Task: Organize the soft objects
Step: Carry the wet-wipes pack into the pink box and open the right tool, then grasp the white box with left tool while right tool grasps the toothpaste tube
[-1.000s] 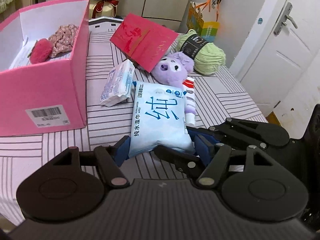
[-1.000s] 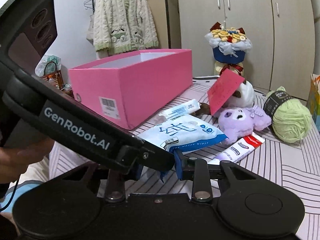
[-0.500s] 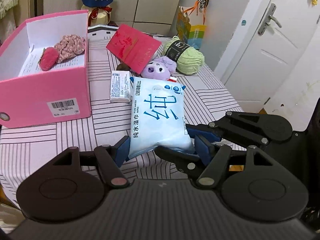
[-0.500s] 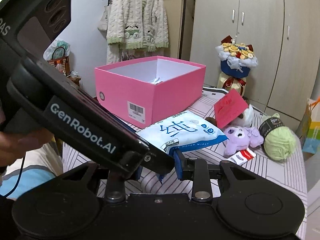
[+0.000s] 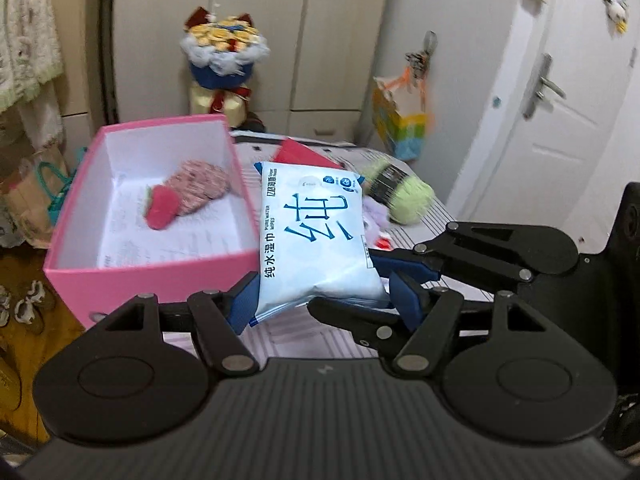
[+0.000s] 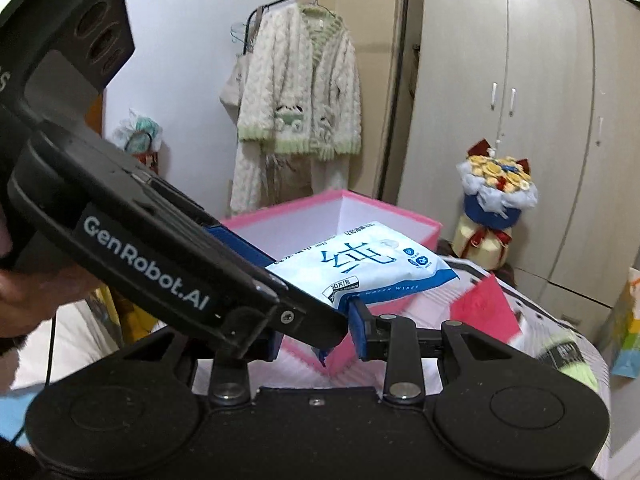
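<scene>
While a second ago the wet-wipes pack (image 5: 318,236) lay flat on the striped bench (image 5: 448,216) among the other soft things, it now hangs in the air, carried by both grippers at once, and the pink box (image 5: 148,276) that stood well off to the left has come close under and beside it. My reading is that the lift is finished and the carry toward the box is under way; what remains is to bring the pack over the open top and let it go.

Inside the box a pink patterned cloth (image 5: 200,184) and a red strawberry-like plush (image 5: 162,210) already lie on the white bottom. The green yarn ball (image 5: 404,196) and the red card (image 5: 296,156) remain on the bench, partly hidden behind the pack.

The left gripper (image 5: 320,304) is clamped across the pack's near short end, one blue pad on each side edge. The right gripper (image 6: 320,328) pinches the near corner of the pack (image 6: 360,264) from the side, though the left gripper's body hides one of its pads. In the right wrist view the pack's far end already overlaps the box's near wall (image 6: 400,312).
</scene>
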`<state>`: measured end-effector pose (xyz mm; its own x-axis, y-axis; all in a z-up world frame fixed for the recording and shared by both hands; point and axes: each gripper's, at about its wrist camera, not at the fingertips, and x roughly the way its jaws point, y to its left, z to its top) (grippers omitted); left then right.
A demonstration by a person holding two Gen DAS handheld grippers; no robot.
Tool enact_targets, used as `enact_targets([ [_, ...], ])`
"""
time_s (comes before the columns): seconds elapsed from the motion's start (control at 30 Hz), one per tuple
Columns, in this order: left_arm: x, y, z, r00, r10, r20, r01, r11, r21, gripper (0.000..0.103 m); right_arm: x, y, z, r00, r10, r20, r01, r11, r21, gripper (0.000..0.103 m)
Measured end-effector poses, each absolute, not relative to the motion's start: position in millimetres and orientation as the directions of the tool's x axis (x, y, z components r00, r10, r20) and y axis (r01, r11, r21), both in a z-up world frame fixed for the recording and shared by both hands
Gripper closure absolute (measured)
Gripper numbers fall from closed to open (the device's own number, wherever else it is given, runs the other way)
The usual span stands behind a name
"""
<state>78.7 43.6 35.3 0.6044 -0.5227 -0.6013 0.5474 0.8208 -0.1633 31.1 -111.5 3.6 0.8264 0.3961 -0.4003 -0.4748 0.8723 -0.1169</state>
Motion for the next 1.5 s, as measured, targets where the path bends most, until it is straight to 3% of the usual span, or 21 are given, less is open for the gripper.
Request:
enact_targets([
  [0.17, 104, 49, 41, 0.664, -0.465, -0.586, 0.503, 0.857, -0.11, 0.036, 75, -109, 7, 0.79, 0.46, -0.405, -0.517, 0.855, -0.037, 0.065],
  [0.57, 218, 77, 20, 0.596, -0.452, -0.663, 0.41, 0.882, -0.233, 0.036, 187, -86, -6, 0.689, 0.491, -0.532, -0.565, 0.825, 0.03, 0.065],
  [0.87, 264, 82, -9, 0.512, -0.486, -0.708, 0.37, 0.869, -0.329, 0.036, 229, -66, -18, 0.631, 0.395, -0.668, -0.581, 0.811, -0.069, 0.064],
  [1.03, 274, 82, -20, 0.494, -0.502, -0.71, 0.347, 0.862, -0.369, 0.033, 236, -67, -19, 0.627, 0.358, -0.692, -0.564, 0.821, -0.086, 0.058],
  [1.1, 273, 81, -21, 0.5, -0.498, -0.708, 0.345, 0.865, -0.364, 0.031, 233, -68, -19, 0.648, 0.331, -0.686, -0.549, 0.828, -0.119, 0.046],
  [1.17, 268, 82, -19, 0.514, -0.488, -0.705, 0.351, 0.87, -0.346, 0.028, 227, -70, -16, 0.657, 0.332, -0.676, -0.549, 0.826, -0.128, 0.041],
  [1.5, 214, 89, 31, 0.61, -0.438, -0.661, 0.396, 0.89, -0.224, 0.025, 183, -87, 16, 0.683, 0.342, -0.645, -0.548, 0.824, -0.144, 0.035],
])
